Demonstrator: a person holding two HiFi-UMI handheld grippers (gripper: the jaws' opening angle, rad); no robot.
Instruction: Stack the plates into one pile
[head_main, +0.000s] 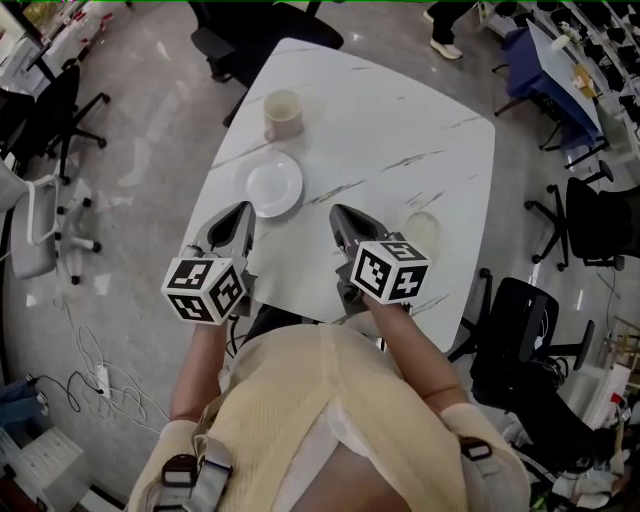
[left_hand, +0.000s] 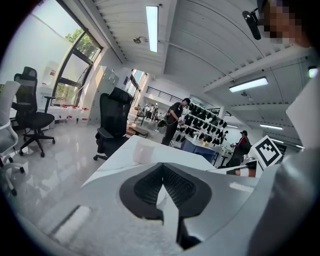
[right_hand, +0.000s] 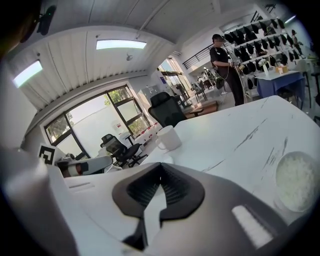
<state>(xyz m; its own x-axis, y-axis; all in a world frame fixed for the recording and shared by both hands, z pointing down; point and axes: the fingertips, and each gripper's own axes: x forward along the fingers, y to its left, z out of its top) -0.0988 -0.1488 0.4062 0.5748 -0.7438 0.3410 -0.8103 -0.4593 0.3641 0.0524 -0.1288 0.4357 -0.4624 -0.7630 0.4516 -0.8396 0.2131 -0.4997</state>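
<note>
The left gripper and right gripper are hovering at the near edge of the white marble table, both with jaws pressed together and holding nothing. A round white ceramic plate is lying just ahead of the left one. A pale speckled round plate is sitting beside the right, well apart, so they are forming no pile.

Two plates on one table — white plate at nine o'clock, pale speckled plate at four o'clock — and one mug at eleven o'clock.
</note>
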